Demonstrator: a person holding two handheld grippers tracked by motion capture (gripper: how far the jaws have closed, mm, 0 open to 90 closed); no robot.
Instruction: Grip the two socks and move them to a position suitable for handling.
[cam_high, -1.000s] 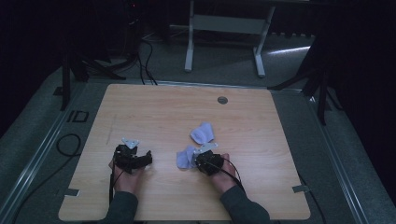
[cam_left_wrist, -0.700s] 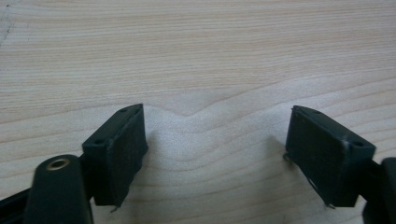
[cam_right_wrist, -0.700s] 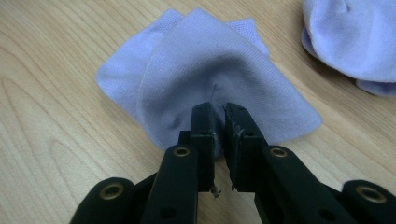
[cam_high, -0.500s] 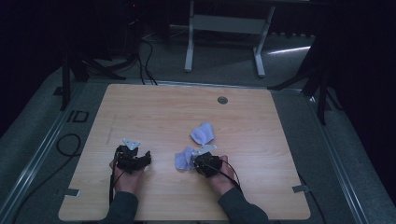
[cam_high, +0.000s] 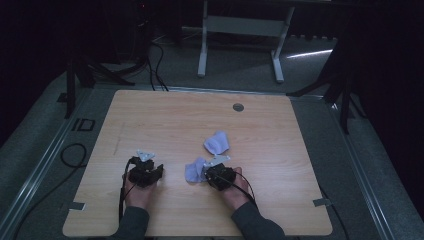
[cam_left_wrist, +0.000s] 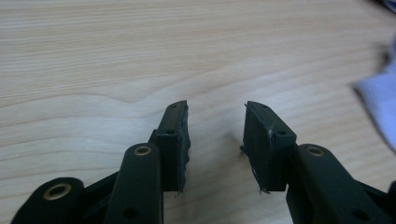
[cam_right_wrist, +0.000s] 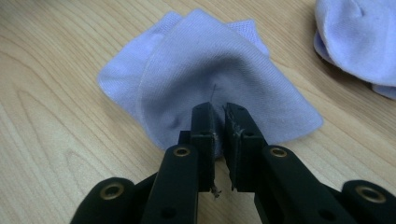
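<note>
Item one: right tongs (cam_right_wrist: 218, 116), which we find pinched narrow on the near edge of a pale lilac cloth (cam_right_wrist: 210, 74). In the right gripper view the folded cloth lies flat on the wooden surface (cam_right_wrist: 56, 140), its fabric gathered between the jaws.

Item two: second cloth (cam_high: 217, 143), crumpled, just beyond the first (near, but we cannot tell if the two touch).

Item three: left tongs (cam_left_wrist: 215, 135), half open over bare wood; their jaws have just been closing, and we see nothing between them. A corner of the held cloth lies off to their right in the left gripper view.

Item four: in the high view both hands rest at the near edge of the surface, tongs apart, the held cloth between them, closer to the right.
</note>
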